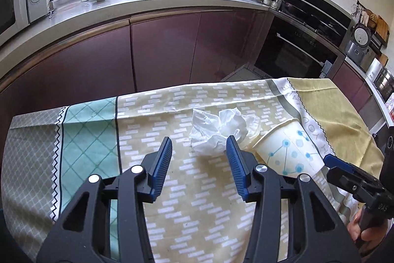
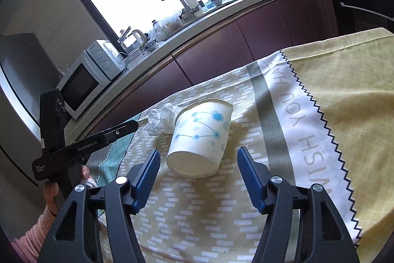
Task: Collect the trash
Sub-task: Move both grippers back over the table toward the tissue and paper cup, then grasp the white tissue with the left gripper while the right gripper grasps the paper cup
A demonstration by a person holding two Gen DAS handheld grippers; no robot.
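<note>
Lying on its side on the cloth-covered surface point(image 2: 332, 90), the paper cup point(image 2: 199, 137) touches a crumpled tissue point(image 1: 216, 130) at its rim. The left gripper point(image 1: 199, 154) hovers just short of the tissue, jaws released and empty. The right gripper point(image 2: 198, 171) faces the cup's base, jaws spread, gripping nothing.

Paper cup point(image 2: 200, 137): white with blue dot-and-line print, tipped on its side on the tablecloth point(image 2: 211, 213), base toward the near edge, open mouth toward the far edge. Crumpled white tissue point(image 1: 216, 131): loose wad right at the cup's rim, appears to touch it, mid-table, on the far-edge side of the cup.
</note>
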